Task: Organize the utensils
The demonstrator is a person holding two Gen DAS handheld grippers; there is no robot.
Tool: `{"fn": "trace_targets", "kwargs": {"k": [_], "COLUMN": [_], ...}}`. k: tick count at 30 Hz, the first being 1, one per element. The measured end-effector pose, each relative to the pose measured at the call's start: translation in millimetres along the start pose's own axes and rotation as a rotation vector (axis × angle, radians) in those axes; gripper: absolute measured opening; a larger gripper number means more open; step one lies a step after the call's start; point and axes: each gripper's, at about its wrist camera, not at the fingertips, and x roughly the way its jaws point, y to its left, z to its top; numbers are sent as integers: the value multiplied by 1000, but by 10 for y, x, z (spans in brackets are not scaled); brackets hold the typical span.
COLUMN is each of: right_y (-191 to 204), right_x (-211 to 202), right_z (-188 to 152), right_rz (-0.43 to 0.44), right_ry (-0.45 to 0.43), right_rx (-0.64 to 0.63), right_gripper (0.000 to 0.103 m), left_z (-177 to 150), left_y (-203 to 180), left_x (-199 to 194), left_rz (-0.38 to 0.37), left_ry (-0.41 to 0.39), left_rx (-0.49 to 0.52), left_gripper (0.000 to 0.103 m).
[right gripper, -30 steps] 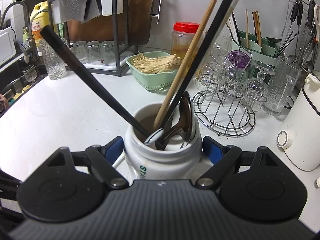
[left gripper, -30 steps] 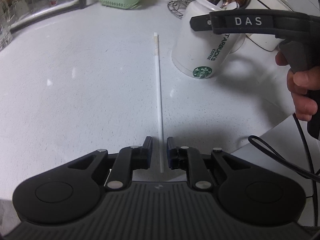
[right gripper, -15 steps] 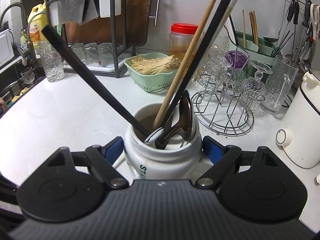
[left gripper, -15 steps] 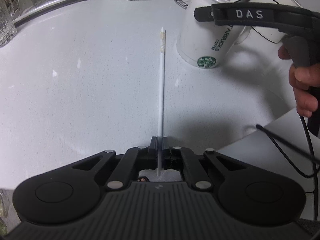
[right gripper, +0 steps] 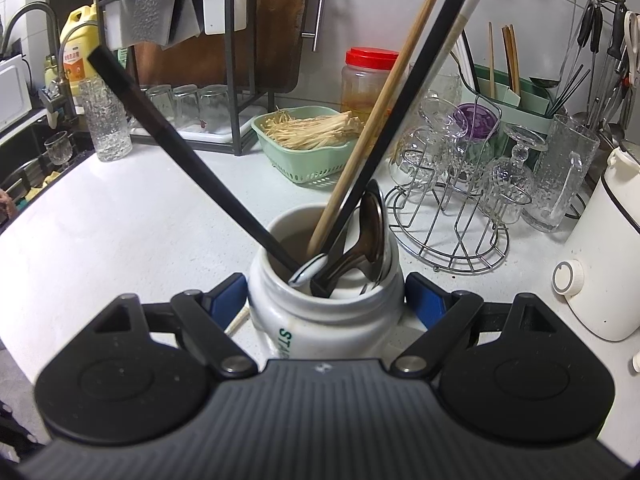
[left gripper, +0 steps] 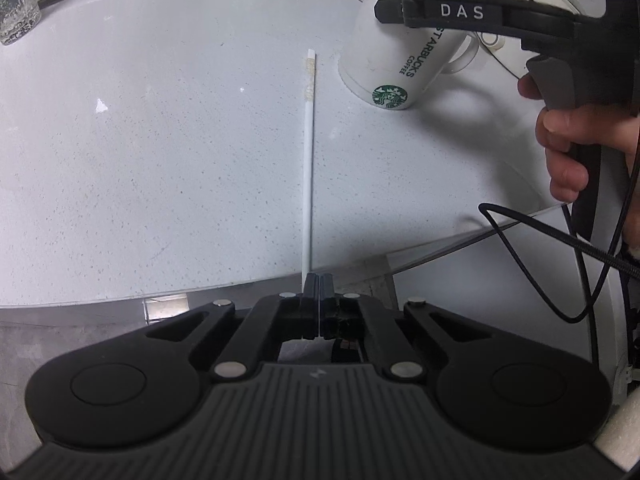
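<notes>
A white chopstick (left gripper: 308,168) is pinched at its near end by the left tool (left gripper: 319,292), its length held out over the desk (left gripper: 160,160). The tilted Starbucks mug (right gripper: 324,312), already bristling with utensils, is clamped by the right tool (right gripper: 325,294); the tip is best lifted and guided into the open mouth.

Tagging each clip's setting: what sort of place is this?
Most likely a home kitchen counter: a dish rack with glasses, a faucet over a sink and hanging utensils surround the white worktop.
</notes>
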Motion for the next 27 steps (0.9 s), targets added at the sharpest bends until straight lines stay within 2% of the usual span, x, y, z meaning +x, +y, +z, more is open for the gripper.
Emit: {"fn": "trace_targets", "kwargs": {"k": [3,8,10,12,14,22,27], "right_y": [1,5,9,10,12,40,59], "right_x": [-3,-11,-15,-21,-26,-37,-40], "right_z": [6,-15,-32,-43,-54,-68,-76], "right_rz": [0,1,-1,-2,-4,-21,-30], "right_ry": [4,-10,-19,-27,-33,-41,-43], "right_rx": [-1,-5,-2,-2,-3,-1,-1], "right_gripper": [88,88,88,88,88,88,88], "left_z": [15,29,33,35,53,228,302], "left_y": [15,74,110,134,146,26,-46], "left_x": [-31,-83,-101,-117,-122,-47,148], "left_rz": [-19,-8,-11,0,6,23,31], "left_ry": [-1,-29,-39,-51,-69,-131,-112], "left_rx": [-13,-33,-38,-36,-24,71,94], "left_gripper": [1,2,8,27,33,33,33]}}
